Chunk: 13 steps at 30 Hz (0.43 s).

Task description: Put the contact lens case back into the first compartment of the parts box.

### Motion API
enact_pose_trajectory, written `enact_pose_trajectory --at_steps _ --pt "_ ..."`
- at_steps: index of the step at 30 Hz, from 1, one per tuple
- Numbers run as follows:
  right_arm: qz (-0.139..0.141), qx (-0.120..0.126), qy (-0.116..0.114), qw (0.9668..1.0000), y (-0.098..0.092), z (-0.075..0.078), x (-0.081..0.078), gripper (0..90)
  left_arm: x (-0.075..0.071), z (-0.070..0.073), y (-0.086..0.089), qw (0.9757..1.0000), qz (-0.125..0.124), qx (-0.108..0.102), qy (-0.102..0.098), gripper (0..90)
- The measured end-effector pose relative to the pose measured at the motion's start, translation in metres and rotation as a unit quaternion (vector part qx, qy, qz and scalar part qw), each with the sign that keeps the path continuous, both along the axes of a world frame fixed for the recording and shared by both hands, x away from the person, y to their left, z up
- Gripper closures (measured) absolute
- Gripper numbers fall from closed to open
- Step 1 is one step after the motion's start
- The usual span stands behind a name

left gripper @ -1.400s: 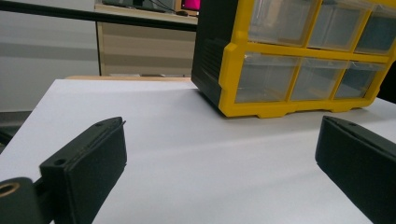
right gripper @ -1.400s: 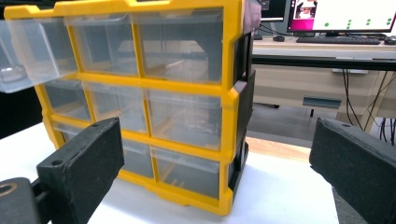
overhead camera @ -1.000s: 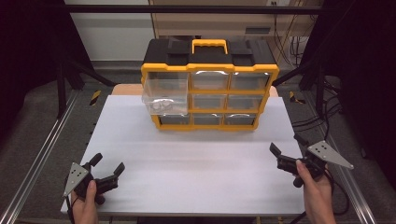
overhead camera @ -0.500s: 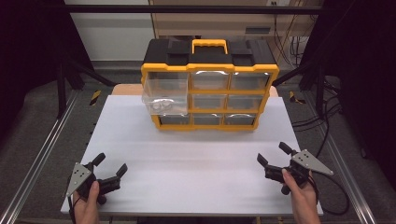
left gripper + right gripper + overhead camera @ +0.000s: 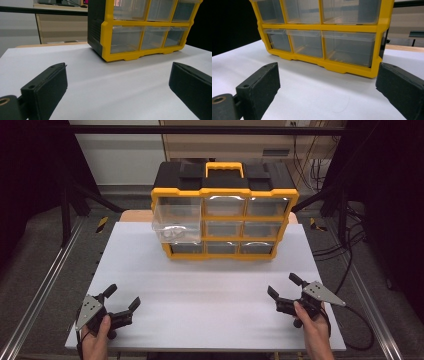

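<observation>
At the far middle of the white table [image 5: 210, 290] stands a yellow-and-black organizer cabinet [image 5: 223, 210] with a yellow carry handle [image 5: 224, 169] on its black top and three rows of three clear drawers in its front. The top-left drawer [image 5: 177, 222] is pulled well out of the frame and overhangs the two drawers below it; small pale items lie in it, too blurred to identify. The other eight drawers sit flush with the yellow frame.

The left gripper [image 5: 122, 304] is held low over the near left corner of the table, jaws spread wide with nothing between them. The right gripper [image 5: 282, 287] is held low over the near right edge, jaws likewise spread and empty. Both are well apart from the cabinet. The left gripper view looks along its jaws at the cabinet's black side wall [image 5: 96, 23] and the lower drawer rows; the right gripper view faces the lower front, where the bottom-right drawer [image 5: 348, 47] appears closed and empty.

Progress assessment: the work appears to be at an early stage. One drawer is open; no gripper is in contact with the cabinet or the drawer. What remains, as judged here, is an approach across the bare table to the extended drawer, then either a pick from its contents or a push to seat it flush.
</observation>
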State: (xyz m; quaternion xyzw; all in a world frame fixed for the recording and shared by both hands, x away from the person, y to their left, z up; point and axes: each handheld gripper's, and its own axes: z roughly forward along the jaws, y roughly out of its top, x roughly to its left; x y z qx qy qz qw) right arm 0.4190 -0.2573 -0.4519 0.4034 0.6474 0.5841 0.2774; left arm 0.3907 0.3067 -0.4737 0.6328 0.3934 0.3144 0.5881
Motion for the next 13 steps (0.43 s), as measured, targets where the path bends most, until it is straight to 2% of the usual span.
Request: enact_pose_trajectory --at_steps 7,13 --pt "0.025 0.0 0.005 0.9997 0.013 -0.006 0.005 5.6 -0.001 0.001 -0.005 0.9999 -0.016 0.002 -0.003 1.2" --pt "0.024 0.002 0.012 0.9996 0.018 -0.019 0.008 8.3 0.0 0.001 -0.009 0.9996 -0.026 0.004 0.007 1.1"
